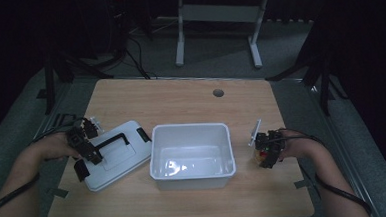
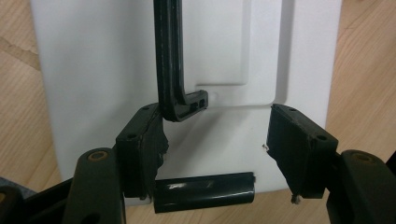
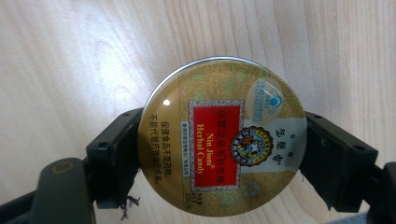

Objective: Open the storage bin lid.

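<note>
While the right tongs [image 3: 223,154] clamp the round herbal candy tin [image 3: 223,135], the white bin [image 1: 192,176] lies frame-left of them. Left tongs [image 2: 215,144] gape approx. half open over the lid [image 1: 114,160], holding nothing.

The round gold tin [image 3: 224,140] carries a red label reading "Nin Jiom Herbal Candy" beside Chinese characters, plus a small blue emblem near its rim.

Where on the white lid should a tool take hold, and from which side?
Probably by the black handle on top of the white lid, coming from above. The lid lies flat on the table, so its thin rim offers little, while the raised handle bar is narrow enough to fit between the left tool's open jaws.
</note>
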Demonstrator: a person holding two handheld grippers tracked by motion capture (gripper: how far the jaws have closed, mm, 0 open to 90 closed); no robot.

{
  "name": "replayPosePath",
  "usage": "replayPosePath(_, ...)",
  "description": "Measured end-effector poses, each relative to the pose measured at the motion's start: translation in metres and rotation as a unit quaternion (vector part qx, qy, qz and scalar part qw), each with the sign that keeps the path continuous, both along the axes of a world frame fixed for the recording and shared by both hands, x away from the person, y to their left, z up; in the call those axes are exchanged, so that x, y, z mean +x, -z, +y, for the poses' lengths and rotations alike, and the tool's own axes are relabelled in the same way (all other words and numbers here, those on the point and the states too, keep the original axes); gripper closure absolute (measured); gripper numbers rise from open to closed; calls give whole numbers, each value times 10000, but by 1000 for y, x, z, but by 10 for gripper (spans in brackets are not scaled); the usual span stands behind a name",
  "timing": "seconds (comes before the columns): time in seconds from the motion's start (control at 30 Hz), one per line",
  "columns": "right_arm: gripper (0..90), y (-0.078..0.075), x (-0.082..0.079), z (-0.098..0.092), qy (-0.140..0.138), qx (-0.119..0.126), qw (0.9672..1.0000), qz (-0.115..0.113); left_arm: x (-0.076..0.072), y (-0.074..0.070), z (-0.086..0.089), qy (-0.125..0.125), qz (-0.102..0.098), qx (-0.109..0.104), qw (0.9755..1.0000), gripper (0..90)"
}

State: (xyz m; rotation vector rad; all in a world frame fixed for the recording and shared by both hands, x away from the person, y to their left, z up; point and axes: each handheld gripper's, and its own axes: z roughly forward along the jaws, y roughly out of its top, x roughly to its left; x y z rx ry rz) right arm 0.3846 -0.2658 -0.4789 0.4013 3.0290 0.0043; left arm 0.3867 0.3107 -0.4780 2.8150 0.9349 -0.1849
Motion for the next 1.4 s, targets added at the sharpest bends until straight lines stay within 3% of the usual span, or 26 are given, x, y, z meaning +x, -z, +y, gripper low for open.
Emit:
replayPosePath(0.27, 202, -25, -12, 10, -75, -75, 9998, -137, -1, -1, 0, 30, 2, 27, 10000, 365)
replayPosePath(0.63, 203, -52, -22, 23, 34, -109, 9998, -149, -2, -2, 0, 15, -1, 16, 10000, 365)
replayPosePath(1.4, 203, -96, -31, 72, -436, 126, 9984, -340, -1, -2, -3, 62, -13, 78, 9999, 365)
